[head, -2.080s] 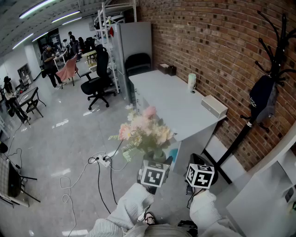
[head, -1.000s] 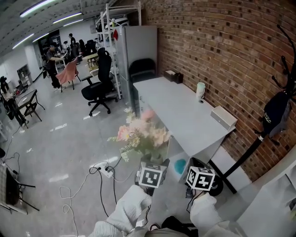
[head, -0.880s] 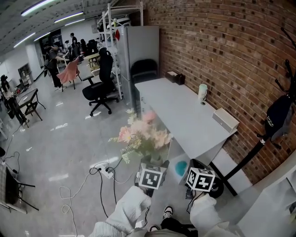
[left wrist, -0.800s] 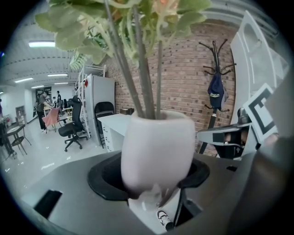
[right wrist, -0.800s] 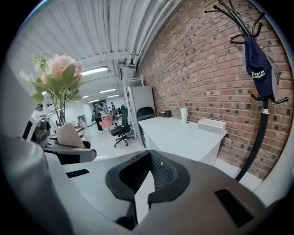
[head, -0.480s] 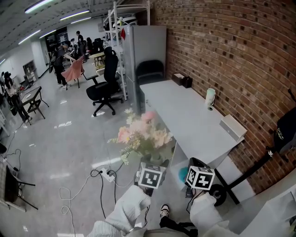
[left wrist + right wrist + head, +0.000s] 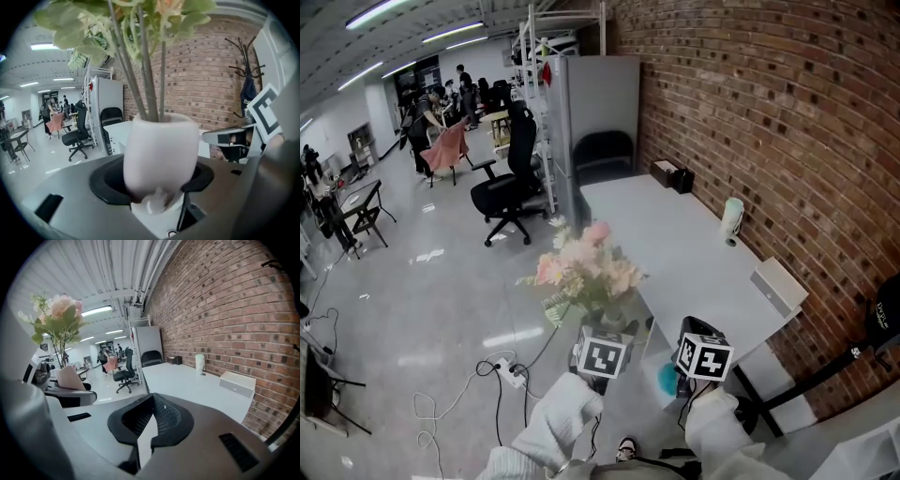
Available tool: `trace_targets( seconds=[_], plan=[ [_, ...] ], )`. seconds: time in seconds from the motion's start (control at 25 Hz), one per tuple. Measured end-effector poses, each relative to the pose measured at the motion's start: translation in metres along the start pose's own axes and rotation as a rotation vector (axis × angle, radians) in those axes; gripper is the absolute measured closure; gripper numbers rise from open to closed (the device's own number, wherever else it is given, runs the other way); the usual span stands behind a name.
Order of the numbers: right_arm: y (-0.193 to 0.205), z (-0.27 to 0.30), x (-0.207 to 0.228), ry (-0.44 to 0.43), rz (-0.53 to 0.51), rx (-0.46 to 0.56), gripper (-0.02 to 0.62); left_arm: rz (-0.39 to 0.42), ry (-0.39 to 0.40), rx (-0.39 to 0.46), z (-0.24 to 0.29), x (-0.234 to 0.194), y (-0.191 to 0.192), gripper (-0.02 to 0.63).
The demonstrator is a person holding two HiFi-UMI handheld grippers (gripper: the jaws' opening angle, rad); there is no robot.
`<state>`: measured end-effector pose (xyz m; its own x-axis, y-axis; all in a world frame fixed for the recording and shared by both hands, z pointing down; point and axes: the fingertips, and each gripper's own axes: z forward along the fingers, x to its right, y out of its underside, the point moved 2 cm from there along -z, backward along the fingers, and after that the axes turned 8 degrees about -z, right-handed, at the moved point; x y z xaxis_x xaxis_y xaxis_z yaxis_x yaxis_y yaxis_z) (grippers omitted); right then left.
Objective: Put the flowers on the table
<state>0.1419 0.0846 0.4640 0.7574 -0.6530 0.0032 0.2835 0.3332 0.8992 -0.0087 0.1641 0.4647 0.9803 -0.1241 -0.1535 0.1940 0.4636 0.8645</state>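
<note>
Here, left claw (image 7: 157, 199) clamped on flower vase (image 7: 159, 150), right claw (image 7: 146, 425) closed, near table (image 7: 675, 253).

flowers (image 7: 79, 26) cut off at top, vase (image 7: 159, 150) base hidden

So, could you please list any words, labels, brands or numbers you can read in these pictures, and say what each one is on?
Nothing reads clearly.
Dark hanging bag: white print, too small and cut off to read.
Cubes on the left gripper and right gripper: square marker patterns only, no letters.
White box on the table: tiny mark, too blurred.
</note>
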Motion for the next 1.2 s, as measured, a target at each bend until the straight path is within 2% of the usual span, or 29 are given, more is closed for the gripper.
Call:
trace_targets(
  seconds=[0.28,0.48,0.68,0.96,1.2],
  plan=[
    [-0.024,0.056,0.032,0.007,-0.006,-0.013,0.572,-0.008,-0.010,0.006,0.063,-0.011,-0.032,0.314],
    [-0.039,0.087,0.051,0.016,-0.011,-0.017,0.572,-0.003,0.010,0.008,0.103,-0.013,-0.052,0.314],
    [-0.036,0.113,0.073,0.031,0.016,-0.034,0.572,0.002,0.033,-0.001,0.138,-0.016,-0.066,0.314],
    [-0.034,0.153,0.091,0.082,0.030,-0.080,0.572,0.002,0.084,-0.031,0.194,-0.032,-0.078,0.314],
    [-0.053,0.205,0.103,0.146,0.080,-0.088,0.572,0.037,0.147,-0.057,0.246,-0.052,-0.106,0.315]
  ],
)
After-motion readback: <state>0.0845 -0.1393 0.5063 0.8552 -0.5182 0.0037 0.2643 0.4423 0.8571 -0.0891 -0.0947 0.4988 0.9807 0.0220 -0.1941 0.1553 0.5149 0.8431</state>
